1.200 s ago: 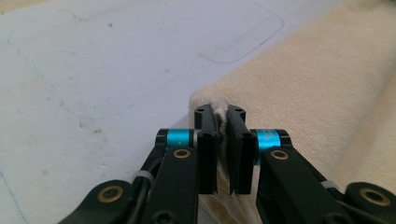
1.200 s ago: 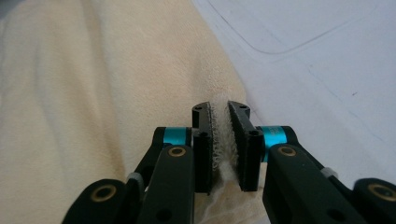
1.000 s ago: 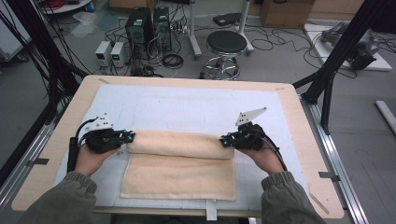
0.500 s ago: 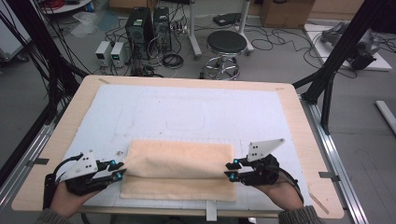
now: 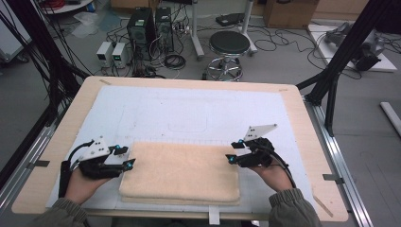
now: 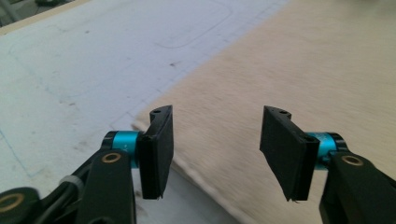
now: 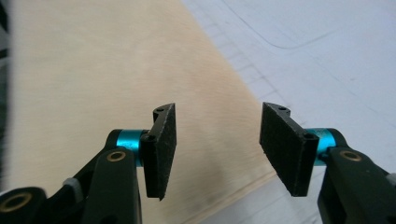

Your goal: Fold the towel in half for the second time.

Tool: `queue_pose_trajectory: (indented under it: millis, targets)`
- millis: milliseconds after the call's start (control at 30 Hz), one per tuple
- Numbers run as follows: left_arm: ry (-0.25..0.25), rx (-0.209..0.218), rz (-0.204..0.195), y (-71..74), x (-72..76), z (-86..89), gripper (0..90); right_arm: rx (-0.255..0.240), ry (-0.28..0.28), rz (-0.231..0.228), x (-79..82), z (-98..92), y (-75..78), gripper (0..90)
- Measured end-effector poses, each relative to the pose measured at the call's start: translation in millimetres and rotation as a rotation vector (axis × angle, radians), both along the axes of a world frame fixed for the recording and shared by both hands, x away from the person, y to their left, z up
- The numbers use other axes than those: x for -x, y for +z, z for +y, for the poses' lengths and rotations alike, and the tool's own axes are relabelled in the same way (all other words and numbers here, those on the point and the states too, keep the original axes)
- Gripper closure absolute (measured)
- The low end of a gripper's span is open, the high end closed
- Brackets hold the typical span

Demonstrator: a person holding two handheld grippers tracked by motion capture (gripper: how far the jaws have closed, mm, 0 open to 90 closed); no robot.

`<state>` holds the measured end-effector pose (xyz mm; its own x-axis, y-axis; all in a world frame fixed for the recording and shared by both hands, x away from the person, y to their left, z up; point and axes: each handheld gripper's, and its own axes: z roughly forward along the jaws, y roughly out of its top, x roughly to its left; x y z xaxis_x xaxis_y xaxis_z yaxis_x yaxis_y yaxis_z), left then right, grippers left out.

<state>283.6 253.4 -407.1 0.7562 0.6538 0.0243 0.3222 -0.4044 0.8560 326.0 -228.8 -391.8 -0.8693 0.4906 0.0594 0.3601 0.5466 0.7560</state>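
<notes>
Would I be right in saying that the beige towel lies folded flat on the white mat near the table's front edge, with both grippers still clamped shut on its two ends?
Not quite: the towel does lie folded flat on the white mat, but the left gripper and right gripper are open. Their jaws have just been opening, with nothing pinched between them, as both gripper views show.

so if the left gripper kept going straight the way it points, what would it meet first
Most likely the folded towel: the left gripper has its open jaws aimed over the towel's near corner, nothing between them. How high it hovers is unclear.
</notes>
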Motion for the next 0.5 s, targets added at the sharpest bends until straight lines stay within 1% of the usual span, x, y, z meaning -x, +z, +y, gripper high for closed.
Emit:
queue_pose_trajectory:
  millis: [100, 167, 233, 267, 300, 333, 367, 400, 433, 467, 500]
  targets:
    - [0.04, -0.008, 0.041, -7.0, -23.3, -3.2, 40.0, 0.023, -0.029, 0.009, -15.3, 2.4, -10.4, 39.1]
    - [0.07, -0.011, 0.064, -12.7, -36.8, -5.3, 37.3, 0.023, -0.052, 0.036, -24.2, 2.8, -18.3, 35.5]
    - [0.087, -0.007, 0.081, -17.6, -43.9, -7.0, 36.3, 0.025, -0.058, 0.056, -30.6, 3.8, -25.5, 34.2]
    - [0.092, -0.013, 0.092, -20.2, -46.5, -7.8, 35.0, 0.02, -0.059, 0.077, -32.6, 5.3, -28.5, 34.0]
    - [0.089, -0.022, 0.105, -22.9, -48.7, -8.3, 34.4, 0.026, -0.053, 0.084, -34.3, 6.6, -31.2, 34.0]
    - [0.086, -0.025, 0.127, -25.6, -50.6, -8.7, 34.4, 0.03, -0.047, 0.094, -35.8, 8.4, -33.9, 34.1]
    - [0.083, -0.028, 0.147, -27.6, -52.2, -8.7, 34.4, 0.033, -0.045, 0.103, -36.7, 10.0, -36.1, 34.7]
    - [0.08, -0.022, 0.164, -29.4, -53.3, -8.6, 34.7, 0.035, -0.036, 0.112, -37.4, 11.0, -37.9, 37.5]
    - [0.066, -0.009, 0.187, -30.8, -54.1, -7.7, 36.9, 0.026, -0.026, 0.126, -38.0, 11.6, -39.4, 42.6]
    - [0.057, 0.002, 0.196, -31.5, -53.9, -7.6, 42.3, 0.014, -0.013, 0.146, -37.8, 12.1, -40.6, 46.8]
    - [0.052, 0.001, 0.197, -31.9, -53.5, -7.4, 45.5, 0.012, -0.006, 0.152, -37.5, 12.5, -41.1, 51.3]
